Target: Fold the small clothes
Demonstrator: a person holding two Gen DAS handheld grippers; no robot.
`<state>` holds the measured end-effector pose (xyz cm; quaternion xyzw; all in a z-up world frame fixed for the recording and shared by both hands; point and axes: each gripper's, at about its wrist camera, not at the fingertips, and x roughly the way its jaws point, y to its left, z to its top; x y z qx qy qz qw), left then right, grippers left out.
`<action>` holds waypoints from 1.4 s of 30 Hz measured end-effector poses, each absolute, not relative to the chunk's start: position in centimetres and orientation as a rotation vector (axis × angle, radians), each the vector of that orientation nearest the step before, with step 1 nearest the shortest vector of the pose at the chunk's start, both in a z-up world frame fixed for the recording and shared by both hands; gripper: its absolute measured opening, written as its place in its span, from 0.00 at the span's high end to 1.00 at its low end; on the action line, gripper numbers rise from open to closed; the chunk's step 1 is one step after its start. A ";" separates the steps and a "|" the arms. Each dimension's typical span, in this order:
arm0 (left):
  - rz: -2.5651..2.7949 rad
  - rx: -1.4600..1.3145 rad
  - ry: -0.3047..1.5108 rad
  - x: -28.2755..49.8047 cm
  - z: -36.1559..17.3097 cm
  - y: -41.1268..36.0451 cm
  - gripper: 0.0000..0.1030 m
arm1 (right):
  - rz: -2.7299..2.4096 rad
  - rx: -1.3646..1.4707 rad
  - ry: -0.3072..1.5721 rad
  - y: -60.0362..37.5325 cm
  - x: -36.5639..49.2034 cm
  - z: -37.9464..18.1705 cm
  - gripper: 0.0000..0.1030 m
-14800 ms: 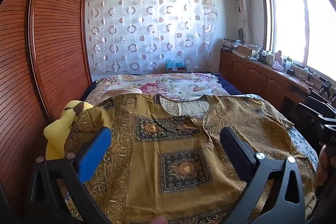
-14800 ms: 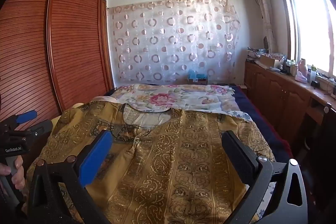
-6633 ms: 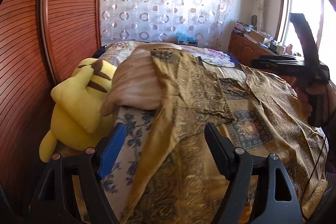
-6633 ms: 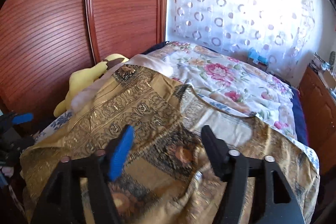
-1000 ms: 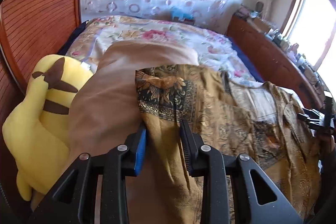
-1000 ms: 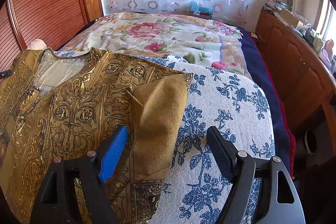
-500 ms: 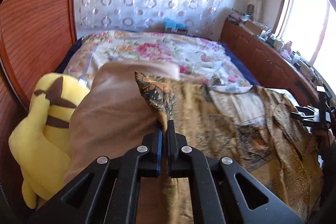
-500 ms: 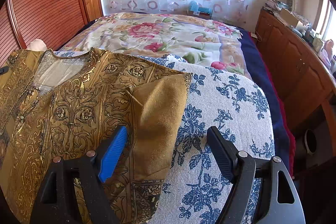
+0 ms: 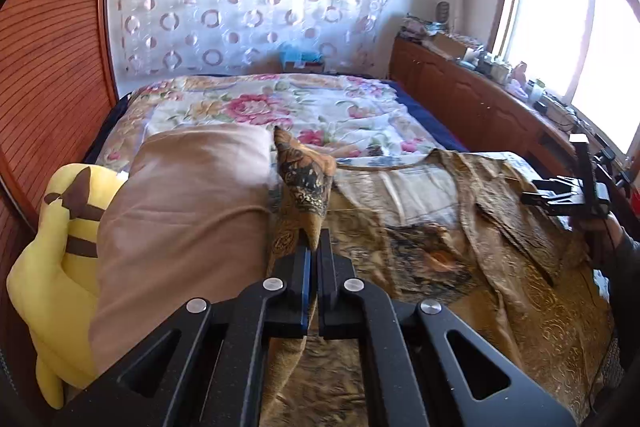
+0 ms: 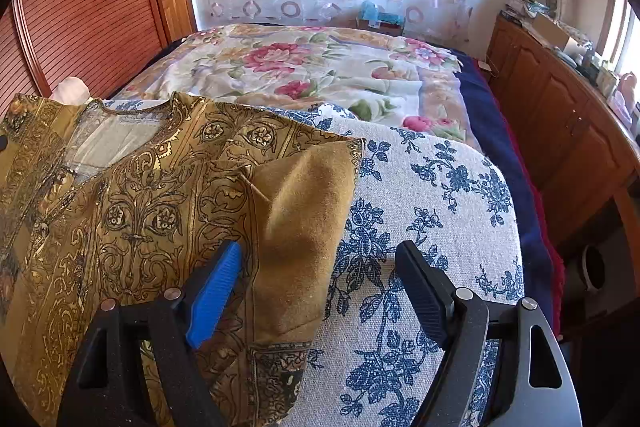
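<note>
- Lying across the bed (image 10: 432, 195), the shirt (image 9: 500, 287) is spread flat, neck opening toward the far end, its right sleeve already folded inward.
- Pinching the left sleeve (image 9: 306, 183), the left gripper (image 9: 314, 247) is clenched tight on the cloth, lifted beside a pillow (image 9: 180, 219).
- Best carried across and laid flat, without dragging the body.
- Right gripper (image 10: 320, 267) hovers released, holding nothing, over the folded sleeve.
</note>
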<state>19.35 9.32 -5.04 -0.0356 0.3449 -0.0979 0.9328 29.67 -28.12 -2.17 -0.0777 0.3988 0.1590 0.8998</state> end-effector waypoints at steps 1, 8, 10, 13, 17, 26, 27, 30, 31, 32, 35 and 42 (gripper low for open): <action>-0.207 -0.071 0.702 19.1 -4.9 9.1 0.97 | 0.328 -0.160 0.826 -28.3 29.7 -2.1 0.22; -0.231 -0.091 0.655 16.9 -3.9 8.6 0.97 | 0.290 -0.135 0.845 -29.0 31.6 -1.9 0.30; -0.236 -0.100 0.647 16.2 -3.8 8.6 0.97 | 0.310 -0.139 0.840 -28.6 31.5 -1.7 0.58; -0.247 -0.106 0.635 14.9 -3.6 8.3 0.97 | 0.384 -0.154 0.857 -27.3 30.7 -1.4 0.96; -0.254 -0.113 0.598 12.5 -2.7 8.5 0.97 | 0.399 -0.188 0.754 -26.5 27.6 0.9 0.96; -0.185 -0.143 0.535 5.6 -2.1 11.5 0.97 | 0.435 -0.177 0.547 -28.5 13.7 5.7 0.97; -0.182 -0.152 0.538 4.6 -2.5 11.9 0.97 | 0.437 -0.175 0.544 -28.8 12.2 5.6 0.97; -0.151 -0.163 0.545 2.1 -3.8 13.1 0.97 | 0.444 -0.158 0.546 -30.5 7.3 4.9 0.98; -0.143 -0.178 0.553 1.3 -4.4 13.6 0.97 | 0.446 -0.147 0.545 -31.0 5.8 4.6 0.98; -0.136 -0.190 0.561 0.6 -5.0 14.0 0.97 | 0.453 -0.128 0.549 -31.6 4.3 4.2 0.98; -0.092 -0.196 0.581 -1.1 -6.6 14.8 0.97 | 0.453 -0.103 0.572 -33.5 0.5 3.3 0.98; -0.048 -0.183 0.649 -2.2 -9.1 15.6 0.97 | 0.435 -0.068 0.684 -36.3 -3.5 0.7 0.99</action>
